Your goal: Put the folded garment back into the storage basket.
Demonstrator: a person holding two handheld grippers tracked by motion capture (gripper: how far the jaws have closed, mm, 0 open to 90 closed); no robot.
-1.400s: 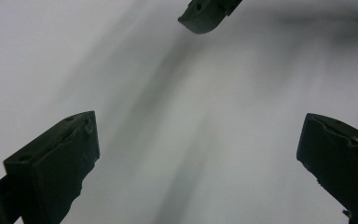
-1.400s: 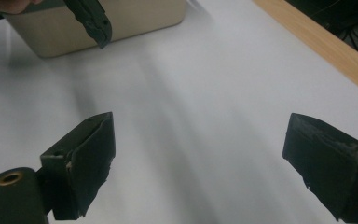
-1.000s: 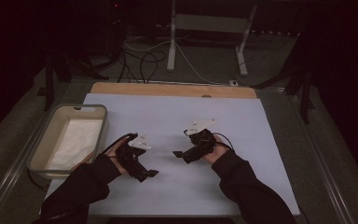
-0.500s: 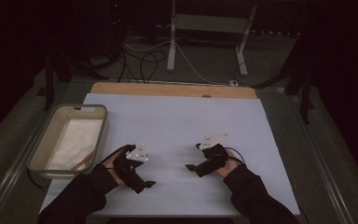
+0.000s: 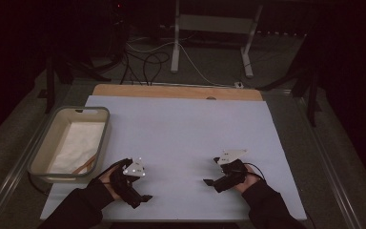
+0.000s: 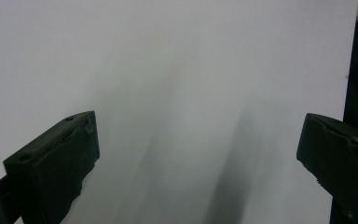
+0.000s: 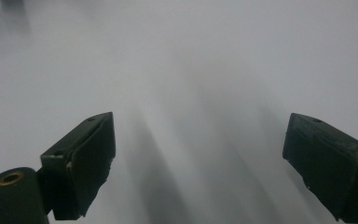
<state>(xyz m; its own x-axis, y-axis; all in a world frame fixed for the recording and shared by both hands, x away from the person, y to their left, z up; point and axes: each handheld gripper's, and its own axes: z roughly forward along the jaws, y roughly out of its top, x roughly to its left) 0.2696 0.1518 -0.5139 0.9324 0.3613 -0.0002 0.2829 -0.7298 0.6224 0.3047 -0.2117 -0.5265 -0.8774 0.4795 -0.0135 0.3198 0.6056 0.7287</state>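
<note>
Both jaws wide apart, empty; left gripper (image 5: 140,194) nearer the tub (image 5: 43,155) than right gripper (image 5: 209,182), stick (image 5: 83,165) inside lies up-left

Pale blue-grey table cover (image 5: 181,138), black grippers with grey plates, beige tub (image 5: 45,169) holding perhaps white cloth (image 5: 78,145).

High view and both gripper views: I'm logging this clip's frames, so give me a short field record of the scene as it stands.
surface: pale sheet on a table
bin: beige tub at the sheet's left edge, white lining and a thin stick inside
left hand-held gripper: open, nothing between its jaws, near front edge
right hand-held gripper: open, nothing between its jaws, front right
background: cables and a stand on the floor beyond
</note>
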